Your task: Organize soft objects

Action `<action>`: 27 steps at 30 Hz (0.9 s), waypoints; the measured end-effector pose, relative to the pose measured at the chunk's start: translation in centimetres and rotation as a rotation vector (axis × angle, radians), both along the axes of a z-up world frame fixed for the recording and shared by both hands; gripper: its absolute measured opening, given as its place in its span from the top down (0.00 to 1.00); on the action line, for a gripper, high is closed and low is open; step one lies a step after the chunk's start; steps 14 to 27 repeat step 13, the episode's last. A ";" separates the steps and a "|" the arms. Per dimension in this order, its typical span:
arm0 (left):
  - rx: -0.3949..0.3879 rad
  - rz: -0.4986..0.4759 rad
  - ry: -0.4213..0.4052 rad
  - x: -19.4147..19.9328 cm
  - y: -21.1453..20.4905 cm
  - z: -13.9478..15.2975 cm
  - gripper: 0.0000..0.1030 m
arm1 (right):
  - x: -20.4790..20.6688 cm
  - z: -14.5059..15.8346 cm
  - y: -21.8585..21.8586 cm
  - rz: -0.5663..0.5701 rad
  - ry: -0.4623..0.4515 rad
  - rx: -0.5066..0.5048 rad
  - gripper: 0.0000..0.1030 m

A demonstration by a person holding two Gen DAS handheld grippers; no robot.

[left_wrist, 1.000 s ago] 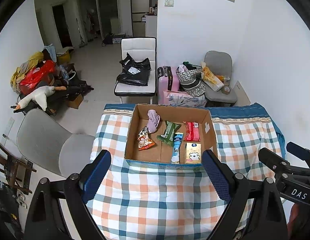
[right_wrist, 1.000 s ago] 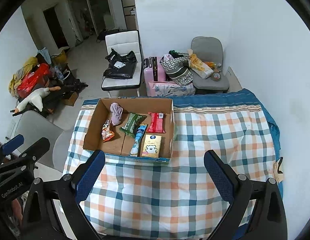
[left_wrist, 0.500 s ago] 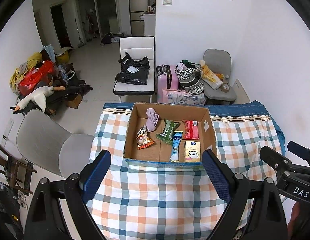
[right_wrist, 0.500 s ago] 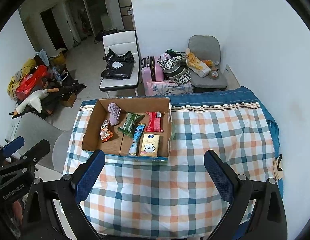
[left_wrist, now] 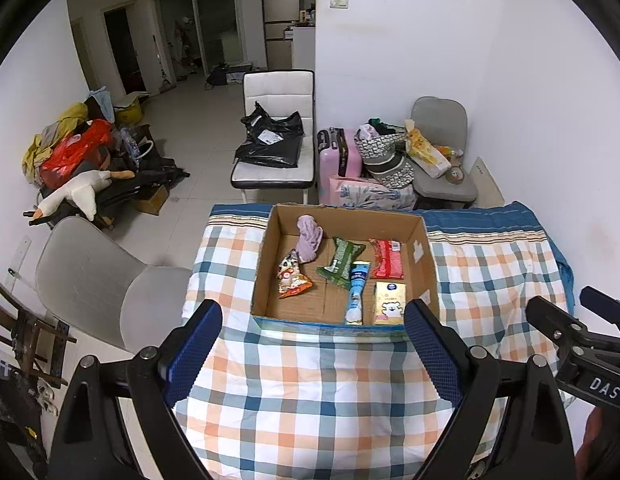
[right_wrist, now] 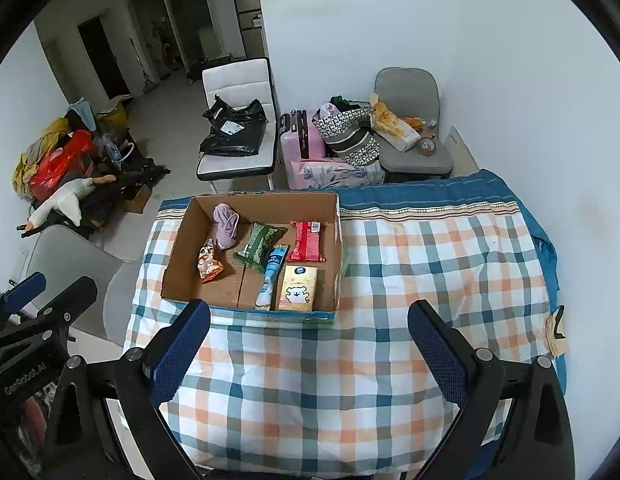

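Note:
An open cardboard box [left_wrist: 424,264] [right_wrist: 177,248] stands on the plaid-covered table [left_wrist: 310,384] [right_wrist: 430,264]. In it lie a purple cloth [left_wrist: 308,238] [right_wrist: 225,226], an orange snack bag [left_wrist: 291,276], a green pack [left_wrist: 340,262], a blue tube [left_wrist: 356,292], a red pack [left_wrist: 386,264] and a yellow tissue pack [left_wrist: 389,309] [right_wrist: 297,288]. My left gripper [left_wrist: 314,356] is open and empty, high above the table's near side. My right gripper [right_wrist: 310,356] is open and empty too, to the right of the left one.
A grey chair [left_wrist: 105,280] stands left of the table. Behind it are a white chair with a black bag [left_wrist: 273,140], a pink suitcase [left_wrist: 338,156] and a grey chair with bags [left_wrist: 438,152]. A white wall is at right.
Both grippers have drifted slightly back and up, so the box sits a little farther away in both views. Both stay open and nothing in the box has moved.

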State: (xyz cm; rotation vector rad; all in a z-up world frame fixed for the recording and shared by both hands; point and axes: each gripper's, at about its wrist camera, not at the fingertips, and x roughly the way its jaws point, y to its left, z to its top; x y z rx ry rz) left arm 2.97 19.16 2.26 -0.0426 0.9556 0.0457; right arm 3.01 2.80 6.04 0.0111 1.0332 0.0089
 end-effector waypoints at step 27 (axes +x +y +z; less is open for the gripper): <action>-0.005 0.003 0.006 0.3 0.6 -1.0 0.03 | 0.1 -0.2 -0.1 -0.004 0.002 -0.001 0.02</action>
